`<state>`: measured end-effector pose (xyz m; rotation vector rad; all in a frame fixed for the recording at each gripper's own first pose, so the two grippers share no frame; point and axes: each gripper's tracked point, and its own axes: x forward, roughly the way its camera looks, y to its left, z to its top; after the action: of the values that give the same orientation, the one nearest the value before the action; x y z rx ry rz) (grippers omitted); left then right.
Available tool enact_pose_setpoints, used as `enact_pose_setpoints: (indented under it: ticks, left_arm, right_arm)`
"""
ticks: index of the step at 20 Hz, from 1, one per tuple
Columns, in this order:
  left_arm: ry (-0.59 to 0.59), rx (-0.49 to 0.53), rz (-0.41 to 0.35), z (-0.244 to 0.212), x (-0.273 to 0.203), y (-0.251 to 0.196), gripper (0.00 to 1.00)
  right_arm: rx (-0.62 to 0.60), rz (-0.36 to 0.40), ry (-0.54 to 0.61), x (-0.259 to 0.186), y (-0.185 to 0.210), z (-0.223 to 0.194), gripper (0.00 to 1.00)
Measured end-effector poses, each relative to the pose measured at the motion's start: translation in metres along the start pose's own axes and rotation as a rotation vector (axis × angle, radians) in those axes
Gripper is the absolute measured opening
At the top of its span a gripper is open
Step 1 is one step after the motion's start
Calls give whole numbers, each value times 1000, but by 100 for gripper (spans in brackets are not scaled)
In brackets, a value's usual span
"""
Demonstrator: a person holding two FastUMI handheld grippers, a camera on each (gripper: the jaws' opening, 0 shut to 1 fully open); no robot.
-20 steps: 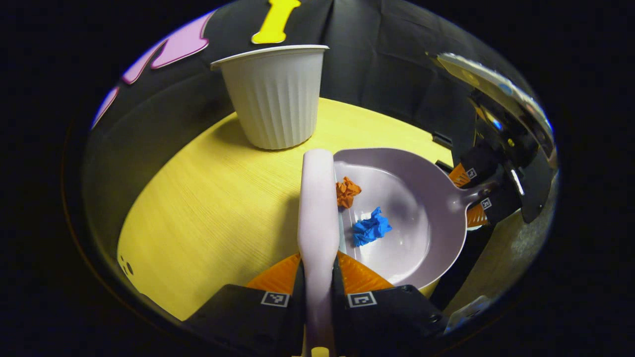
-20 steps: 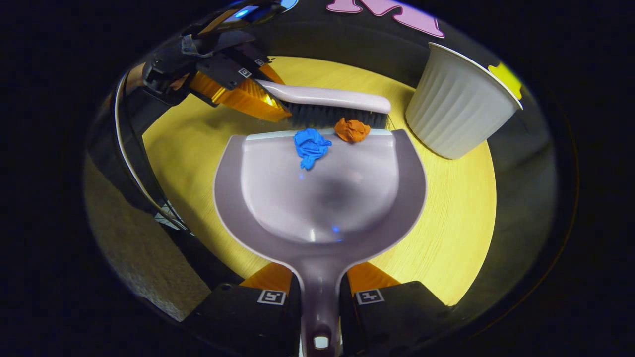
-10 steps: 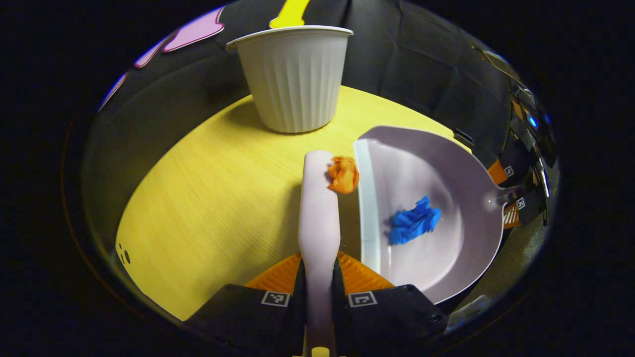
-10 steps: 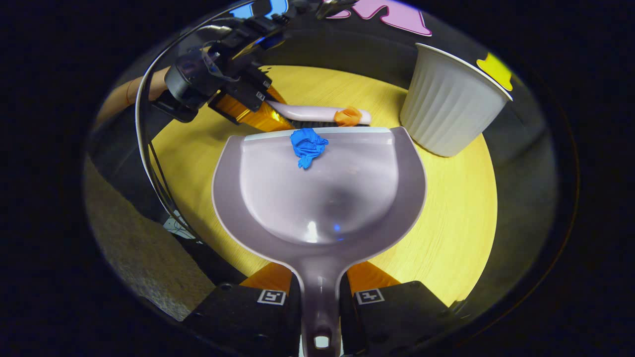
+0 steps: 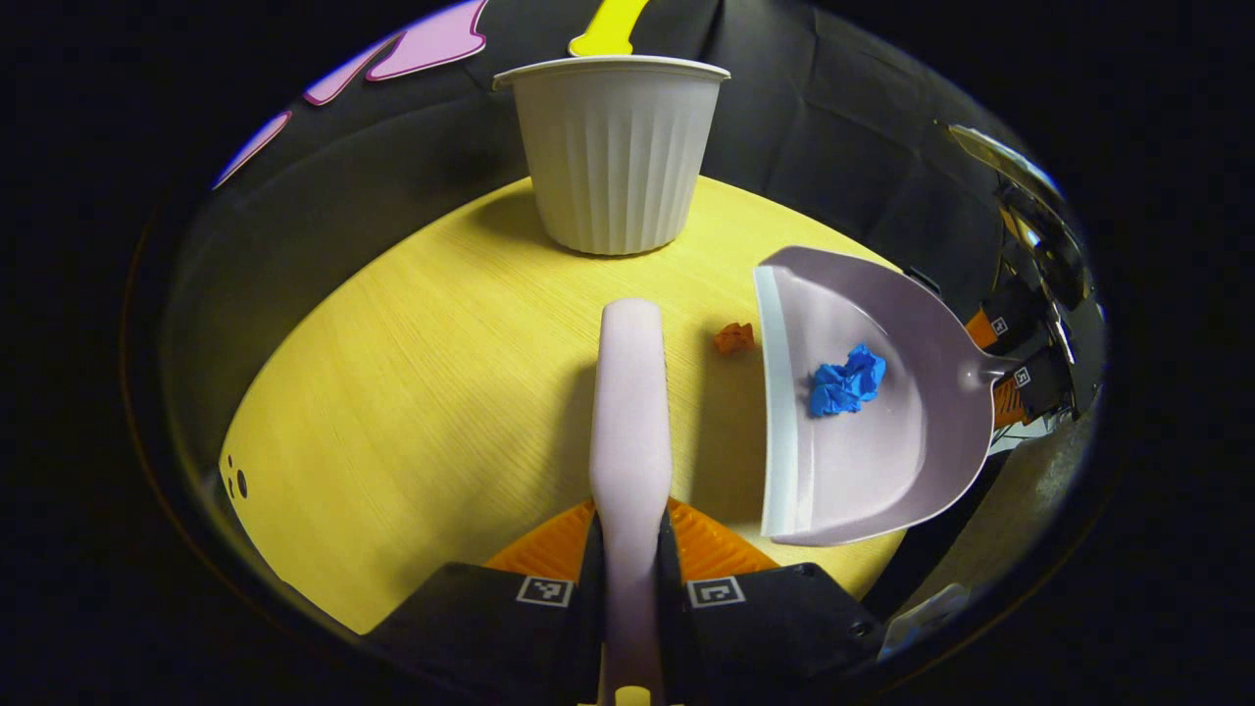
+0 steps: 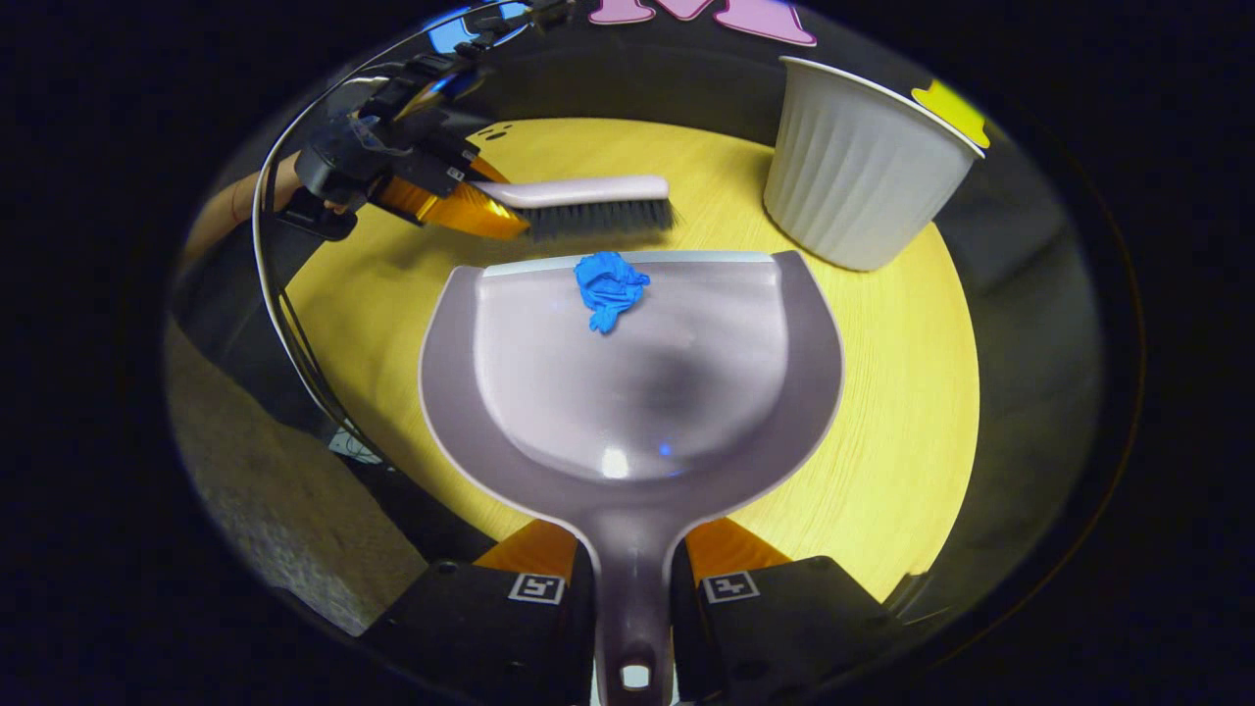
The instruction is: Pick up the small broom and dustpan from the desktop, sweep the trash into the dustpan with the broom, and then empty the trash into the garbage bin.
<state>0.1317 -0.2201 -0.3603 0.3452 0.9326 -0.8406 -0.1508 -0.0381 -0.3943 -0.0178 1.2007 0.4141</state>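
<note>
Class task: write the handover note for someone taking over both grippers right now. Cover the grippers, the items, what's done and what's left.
Left gripper: shut on the broom.
Right gripper: shut on the dustpan handle.
Done: blue paper wad lies in the dustpan, near its lip.
Left: orange paper wad lies on the desktop just outside the lip; sweep it in, then empty into the white bin.

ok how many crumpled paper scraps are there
2: the blue scrap lies inside the dustpan near its lip; the orange scrap sits on the table just outside it.
</note>
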Motion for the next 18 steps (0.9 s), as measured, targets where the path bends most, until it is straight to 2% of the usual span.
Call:
enact_pose_setpoints:
  ticks: [1, 2, 3, 4, 6, 7, 11, 12, 15, 16, 18]
  left_arm:
    - [4, -8, 1, 0, 2, 0, 28]
    - [8, -12, 2, 1, 6, -1, 28]
    - [11, -16, 4, 2, 9, -3, 27]
    - [16, -22, 6, 4, 14, -5, 28]
    - [29, -28, 7, 8, 26, -11, 27]
    - [35, -25, 8, 12, 33, -12, 28]
    - [59, -1, -18, 27, 55, -30, 27]
    - [60, 5, -44, 32, 57, -36, 27]
    - [43, 4, -239, 46, 46, -82, 28]
    - [23, -1, -242, 53, 44, -85, 25]
    - [1, -13, -173, 64, 36, -70, 28]
  right_arm:
    - [-1, 3, 16, -4, 1, -8, 31]
    - [2, 7, 32, -8, 1, -16, 36]
    - [5, 11, 53, -11, 2, -23, 31]
    - [3, 9, 74, -12, 1, -30, 41]
    - [-3, 3, 111, -13, 1, -36, 31]
    - [-3, 4, 121, -13, 2, -34, 36]
    - [-17, 25, 128, -15, 1, -33, 36]
    - [-25, 31, 133, -15, 0, -34, 36]
    - [-36, 51, 101, -13, -3, -34, 36]
    - [-32, 55, 85, -13, -4, -35, 36]
    - [-28, 43, 41, -12, -4, -34, 36]
